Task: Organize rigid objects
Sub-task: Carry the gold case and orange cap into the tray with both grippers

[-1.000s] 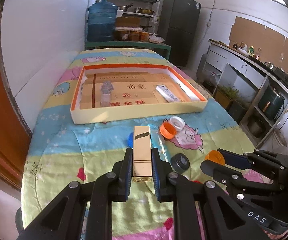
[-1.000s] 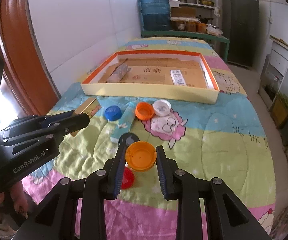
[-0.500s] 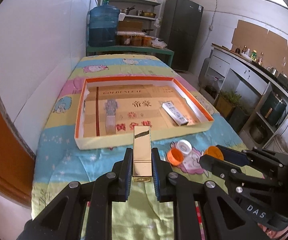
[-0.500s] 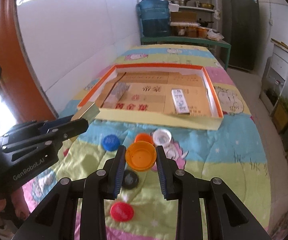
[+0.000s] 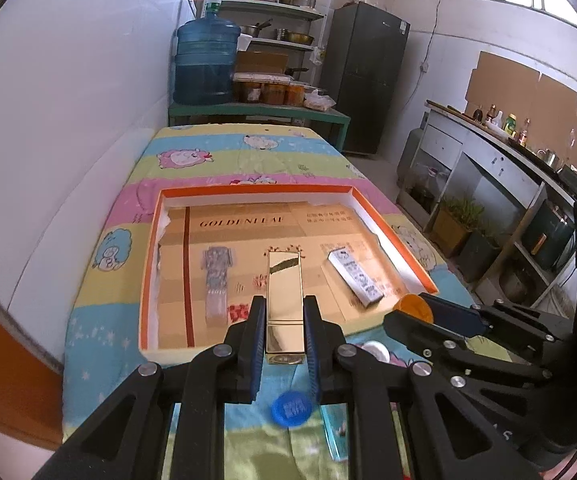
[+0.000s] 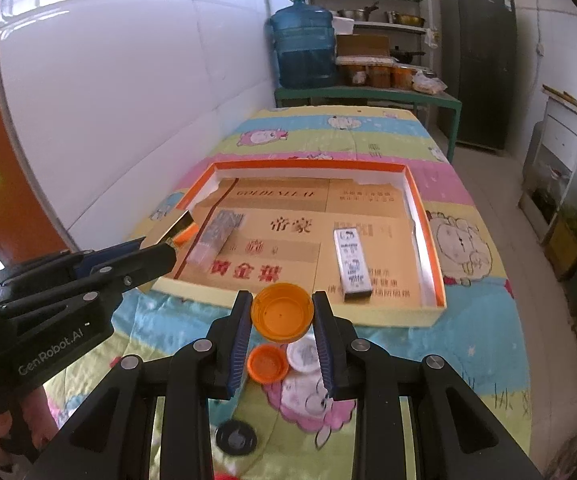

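My left gripper (image 5: 284, 312) is shut on a shiny gold bar-shaped box (image 5: 283, 288), held above the near edge of the shallow orange-rimmed tray (image 5: 250, 191). Seen from the right wrist, that gold box (image 6: 176, 226) pokes past the left gripper's fingers (image 6: 144, 258) over the tray's left side. My right gripper (image 6: 282, 312) is shut on an orange lid (image 6: 281, 311), hovering just before the tray's front wall (image 6: 392, 318). Inside the tray lie a small white printed box (image 6: 351, 264) and a grey patterned flat pack (image 6: 218, 236).
On the bedspread near me lie a smaller orange cap (image 6: 266, 364), a white cap (image 6: 302, 354), a black cap (image 6: 235, 438), a blue cap (image 5: 290, 408) and a pale blue tube (image 5: 336, 432). A white wall runs along the left; a counter stands right.
Both grippers have moved forward and slightly up, from over the loose caps toward the tray, carrying the gold box and the orange lid. The tray now looms larger.
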